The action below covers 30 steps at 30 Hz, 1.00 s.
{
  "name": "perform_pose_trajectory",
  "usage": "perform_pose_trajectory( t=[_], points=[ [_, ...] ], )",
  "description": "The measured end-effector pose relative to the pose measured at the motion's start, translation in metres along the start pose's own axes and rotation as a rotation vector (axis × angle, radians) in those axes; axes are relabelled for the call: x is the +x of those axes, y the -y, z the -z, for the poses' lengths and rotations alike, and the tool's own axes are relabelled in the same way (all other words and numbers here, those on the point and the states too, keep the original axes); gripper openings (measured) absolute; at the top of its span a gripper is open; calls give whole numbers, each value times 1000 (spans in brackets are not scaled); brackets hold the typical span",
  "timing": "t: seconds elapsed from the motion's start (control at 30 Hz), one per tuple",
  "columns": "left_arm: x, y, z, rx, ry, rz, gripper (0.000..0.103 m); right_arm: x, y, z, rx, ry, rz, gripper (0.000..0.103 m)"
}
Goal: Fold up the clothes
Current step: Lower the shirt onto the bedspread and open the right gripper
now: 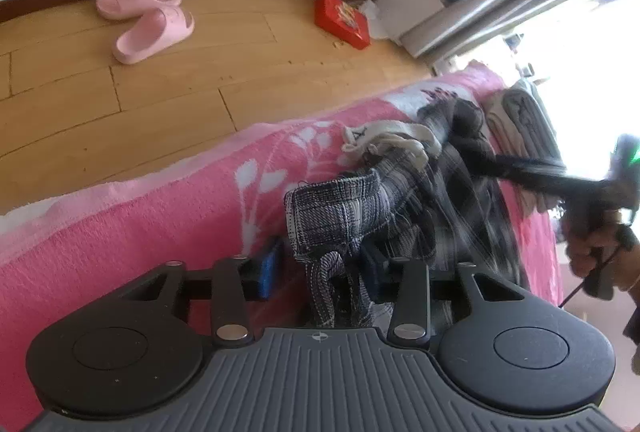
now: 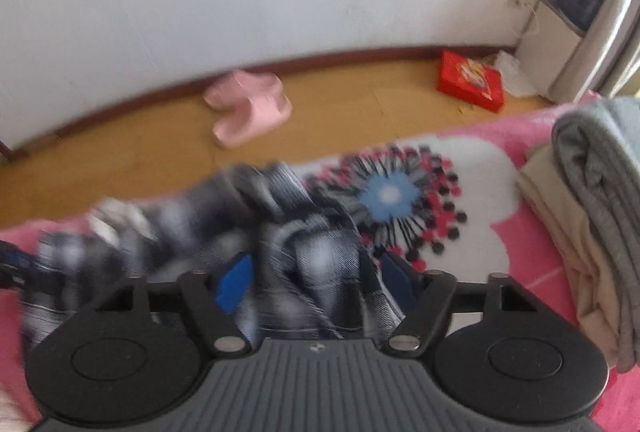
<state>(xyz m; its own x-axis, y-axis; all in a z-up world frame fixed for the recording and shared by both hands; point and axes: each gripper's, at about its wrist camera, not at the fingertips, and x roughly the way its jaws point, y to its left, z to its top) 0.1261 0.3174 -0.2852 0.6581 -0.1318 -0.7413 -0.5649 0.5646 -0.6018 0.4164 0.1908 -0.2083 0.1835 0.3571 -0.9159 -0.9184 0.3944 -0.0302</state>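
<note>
The bed (image 1: pixel 120 244), under a pink flowered blanket (image 2: pixel 480 167), fills the lower part of both views. Its long edge runs across the middle of each view, with wooden floor (image 1: pixel 160 103) beyond it up to the wall.

On the bed's far right lies a stack of folded clothes (image 2: pixel 600 232), grey on top of beige. That part of the job looks finished. Still to do is the plaid garment (image 1: pixel 340 207), dark grey and white, which lies crumpled in a heap near the bed's edge with a pale drawstring or band across its top. Judging by the heap, its folding has hardly begun, or it has only been set down.

The left gripper (image 1: pixel 320 268) stands partly open, with a bunch of the plaid cloth rising between its blue pads. The pads do not seem to press on it. The right gripper (image 2: pixel 316 280) is wider open above the same cloth. That view is smeared by motion, so I may be wrong, but nothing appears pinched there.

There is free blanket between the heap and the stack for spreading the garment flat. Toward the floor the margin is thin, and a sleeve or leg could slide over the edge. Pink slippers (image 1: pixel 148 19) and a red box (image 1: pixel 342 19) sit well away on the floor.
</note>
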Motion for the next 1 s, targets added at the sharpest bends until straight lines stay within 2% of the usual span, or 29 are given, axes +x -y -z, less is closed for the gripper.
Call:
perform_pose_trajectory(
  t=[0.07, 0.1, 0.13, 0.2, 0.27, 0.37, 0.47, 0.57, 0.67, 0.7, 0.73, 0.8, 0.83, 0.9, 1.0],
  points=[
    [1, 2, 2, 3, 20, -14, 28, 11, 2, 5, 6, -19, 38, 52],
    [-2, 2, 3, 0, 29, -18, 21, 13, 4, 6, 21, -18, 44, 27],
    [-2, 3, 3, -3, 38, -17, 17, 10, 6, 6, 46, -2, 45, 9],
    [-8, 5, 1, -5, 65, -18, 11, -11, 9, 5, 76, 77, 42, 5],
    [-14, 6, 1, -7, 87, -25, 10, -31, 16, 4, 117, 156, 42, 5],
    [-10, 4, 1, -11, 89, -36, 10, -29, 30, 1, 151, 179, 66, 5],
    [-3, 3, 0, 4, 79, -40, 11, 0, 34, -1, 144, 136, 112, 5],
    [2, 1, -4, 5, 53, -35, 20, 28, 29, -2, 114, 101, 159, 6],
    [3, -3, -7, -18, 35, -14, 26, 39, 22, -3, 81, 90, 224, 17],
    [4, -4, -8, -25, 33, -12, 26, 38, 23, -4, 84, 85, 231, 23],
    [5, -5, -8, -32, 31, -11, 26, 33, 25, -4, 90, 85, 228, 36],
    [4, -6, -6, -49, 33, -8, 27, 21, 31, -4, 100, 87, 217, 45],
    [4, -6, -5, -53, 37, -5, 27, 12, 35, -3, 109, 94, 187, 52],
    [3, -7, -3, -60, 44, -2, 27, -10, 38, -1, 116, 127, 116, 57],
    [1, -7, -1, -56, 57, -4, 27, -24, 32, -3, 99, 158, 43, 60]
  ],
)
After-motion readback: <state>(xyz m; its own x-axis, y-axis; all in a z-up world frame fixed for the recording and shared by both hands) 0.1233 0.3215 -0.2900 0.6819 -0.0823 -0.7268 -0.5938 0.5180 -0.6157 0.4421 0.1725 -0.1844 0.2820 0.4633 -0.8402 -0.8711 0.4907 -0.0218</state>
